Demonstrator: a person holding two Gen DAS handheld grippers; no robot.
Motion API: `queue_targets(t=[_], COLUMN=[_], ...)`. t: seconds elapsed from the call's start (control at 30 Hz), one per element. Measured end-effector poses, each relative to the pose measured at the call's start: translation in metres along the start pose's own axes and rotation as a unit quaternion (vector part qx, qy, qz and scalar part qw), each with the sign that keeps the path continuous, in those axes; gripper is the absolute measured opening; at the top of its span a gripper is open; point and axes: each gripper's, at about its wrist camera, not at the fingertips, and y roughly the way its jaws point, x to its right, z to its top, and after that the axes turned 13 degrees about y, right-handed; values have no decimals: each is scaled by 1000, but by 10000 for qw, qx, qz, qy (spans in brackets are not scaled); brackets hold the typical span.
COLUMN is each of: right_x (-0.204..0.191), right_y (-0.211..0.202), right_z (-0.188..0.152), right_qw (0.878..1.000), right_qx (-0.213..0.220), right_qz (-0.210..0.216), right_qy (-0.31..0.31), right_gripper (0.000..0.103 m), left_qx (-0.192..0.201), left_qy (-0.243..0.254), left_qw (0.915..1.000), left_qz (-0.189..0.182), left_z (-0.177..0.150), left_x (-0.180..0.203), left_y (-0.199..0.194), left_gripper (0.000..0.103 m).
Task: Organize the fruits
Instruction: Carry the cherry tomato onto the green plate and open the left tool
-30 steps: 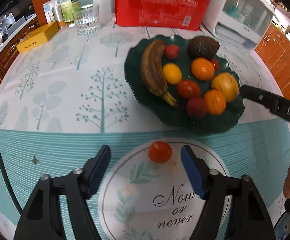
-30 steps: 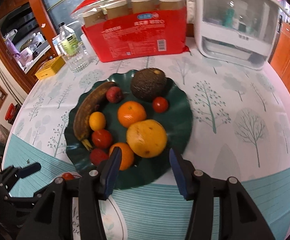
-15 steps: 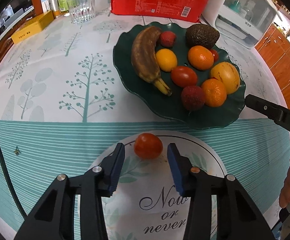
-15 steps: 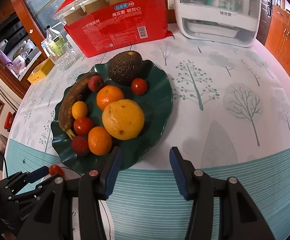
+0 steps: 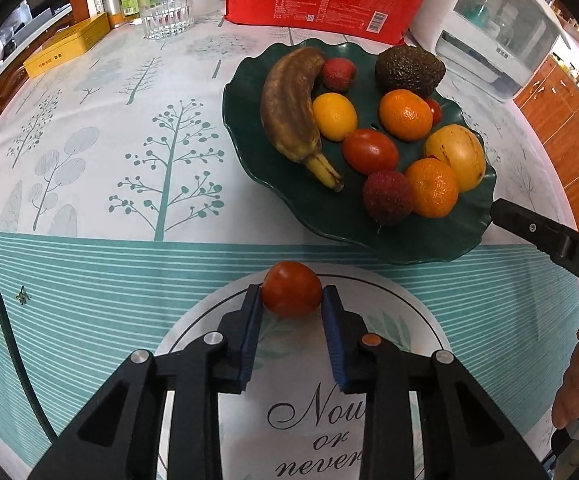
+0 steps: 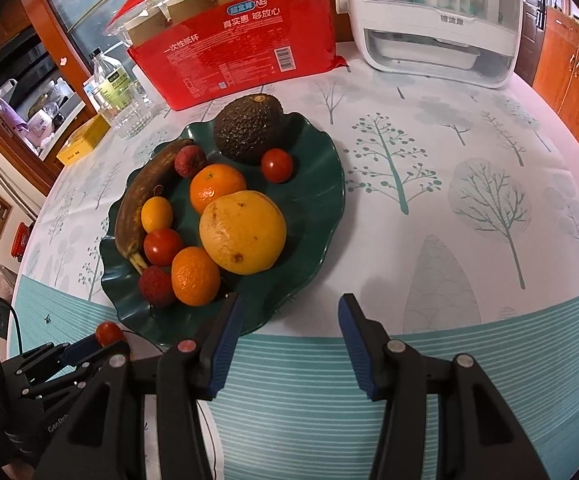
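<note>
My left hand-held gripper [image 5: 292, 300] has just been closing, and now its blue pads [image 5: 252, 332] pinch the small red tomato [image 5: 292, 289] from both sides. The tomato sits on the worktop [image 5: 89, 152], on the round printed emblem of the cloth, just in front of the dark green plate [image 5: 245, 92]. From the right wrist view I can see the same tomato [image 6: 107, 332] low on the left, caught at the tip of that gripper, close to the plate's near rim.

On the plate: a browned banana [image 5: 289, 112], an avocado [image 5: 409, 70], two oranges, a big yellow citrus [image 6: 243, 232], a small yellow fruit, two lychees and more tomatoes.

My right hand-held gripper [image 6: 287, 320] hangs with its fingers spread and nothing between them, over the striped cloth at the plate's near edge. Its left finger overlaps the rim in that view; whether it touches, I cannot tell.
</note>
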Motion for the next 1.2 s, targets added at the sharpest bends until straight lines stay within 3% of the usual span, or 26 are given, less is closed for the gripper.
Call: queue_targets(t=[0.47,1.2], right_x=[-6,-8], right_y=[5,-5], right_z=[-1,5], right_qw=[9999,9997], right_qx=[-59,-3], right_qz=[105,189], right_qy=[-52,-129], right_gripper=[50,50], left_qx=[271,759], left_qy=[-335,250], left_qw=[9990,9968], left_qz=[-67,77], left_z=[-2,60], left_x=[-13,13], left_y=[-14,-84], left_gripper=[27,27])
